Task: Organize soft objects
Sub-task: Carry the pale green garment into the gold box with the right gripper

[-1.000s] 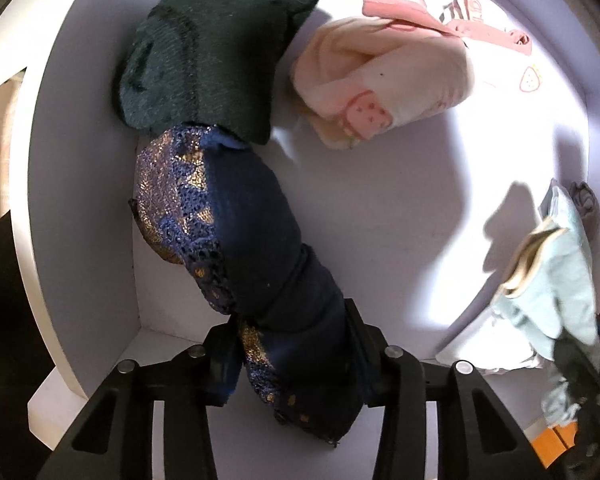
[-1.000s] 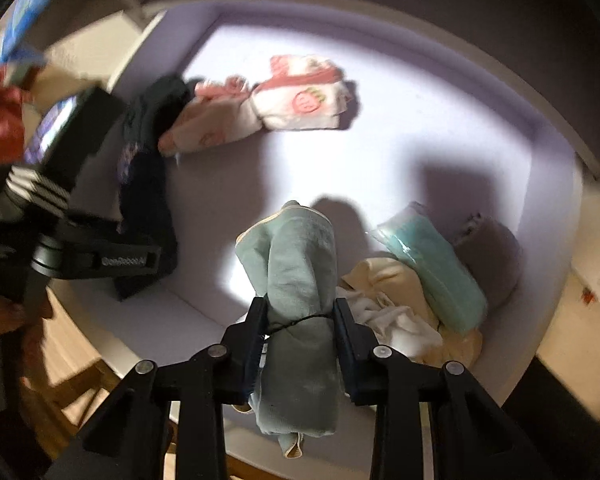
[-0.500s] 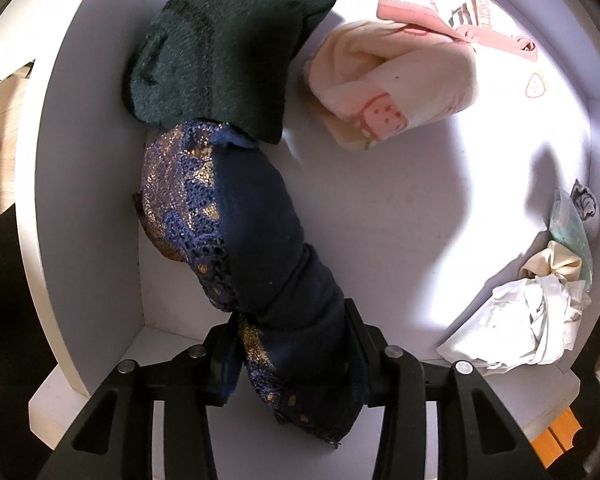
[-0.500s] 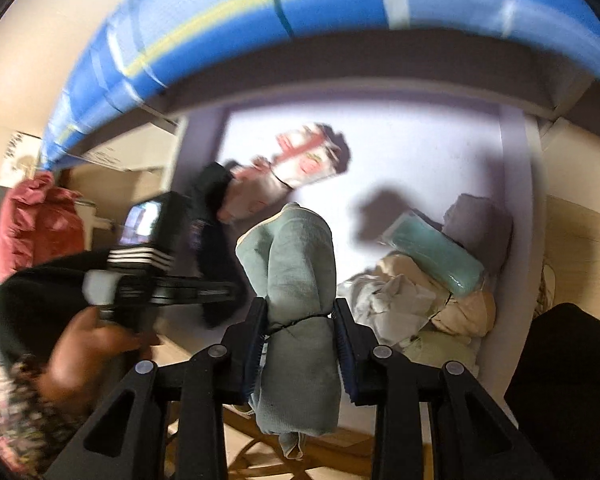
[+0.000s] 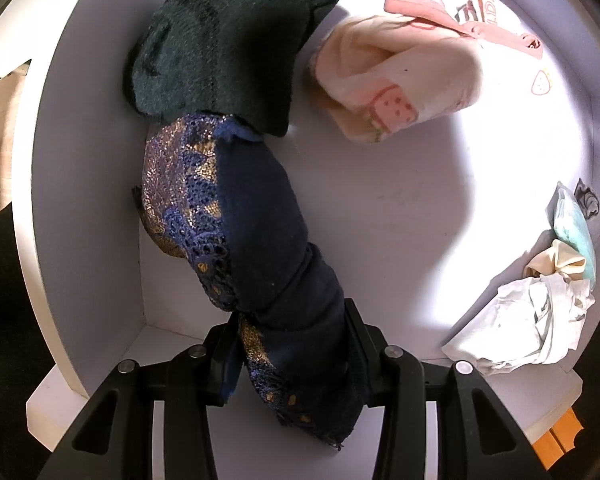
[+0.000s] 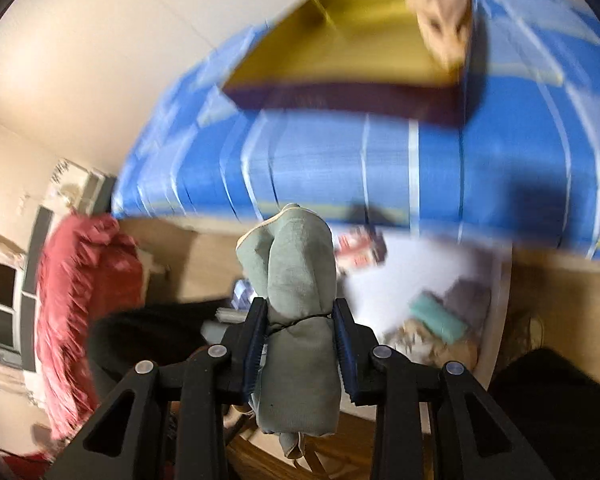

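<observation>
We had the left wrist cam looking steeply down along its fingers, close over the white drawer (image 5: 100, 184). The right wrist cam sat much higher and farther back, tilted forward, blurred, taking in the blue bedding (image 6: 380, 168) above and the same drawer (image 6: 496, 320) small below. Shared area: the drawer floor, its pink patterned bundle (image 5: 400, 80) (image 6: 360, 248) and the teal roll (image 5: 572, 232) (image 6: 440, 318).
</observation>
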A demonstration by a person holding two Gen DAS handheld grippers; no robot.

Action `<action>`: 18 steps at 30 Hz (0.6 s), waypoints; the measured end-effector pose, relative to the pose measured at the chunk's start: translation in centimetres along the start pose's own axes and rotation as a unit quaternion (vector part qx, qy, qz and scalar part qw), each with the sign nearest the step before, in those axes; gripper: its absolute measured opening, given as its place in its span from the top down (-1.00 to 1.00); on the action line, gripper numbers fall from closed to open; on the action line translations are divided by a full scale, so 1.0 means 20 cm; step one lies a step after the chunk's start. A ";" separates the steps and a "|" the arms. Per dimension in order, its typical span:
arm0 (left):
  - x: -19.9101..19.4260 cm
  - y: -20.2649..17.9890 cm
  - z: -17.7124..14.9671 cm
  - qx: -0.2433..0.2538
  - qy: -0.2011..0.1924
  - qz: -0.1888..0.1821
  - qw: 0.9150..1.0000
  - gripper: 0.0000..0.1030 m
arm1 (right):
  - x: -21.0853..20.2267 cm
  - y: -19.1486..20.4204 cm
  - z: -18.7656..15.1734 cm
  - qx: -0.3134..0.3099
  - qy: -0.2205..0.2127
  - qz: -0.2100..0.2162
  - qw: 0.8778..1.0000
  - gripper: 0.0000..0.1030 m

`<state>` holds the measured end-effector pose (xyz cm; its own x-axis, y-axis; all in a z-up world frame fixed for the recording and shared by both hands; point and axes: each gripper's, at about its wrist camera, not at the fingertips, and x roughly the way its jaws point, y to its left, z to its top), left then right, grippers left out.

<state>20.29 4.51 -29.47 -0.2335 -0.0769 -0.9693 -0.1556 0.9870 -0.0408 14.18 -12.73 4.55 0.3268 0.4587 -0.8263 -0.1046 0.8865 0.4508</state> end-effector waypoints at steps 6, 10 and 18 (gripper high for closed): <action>0.00 0.02 0.00 -0.003 0.001 -0.009 1.000 0.14 | -0.12 0.04 0.34 0.007 -0.062 -0.023 0.998 0.36; 0.01 0.04 0.00 -0.003 0.000 -0.012 1.000 0.14 | -0.07 0.01 0.62 0.020 -0.100 -0.075 0.992 0.35; 0.00 0.08 -0.01 -0.005 0.001 -0.018 1.000 0.14 | 0.14 -0.12 1.01 0.072 -0.114 -0.132 0.982 0.35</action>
<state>19.91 5.98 -29.49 -0.2298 -0.1126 -0.9667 -0.1733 0.9821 -0.0732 34.30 -14.82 7.89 0.5274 0.1732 -0.8318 0.1413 0.9475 0.2869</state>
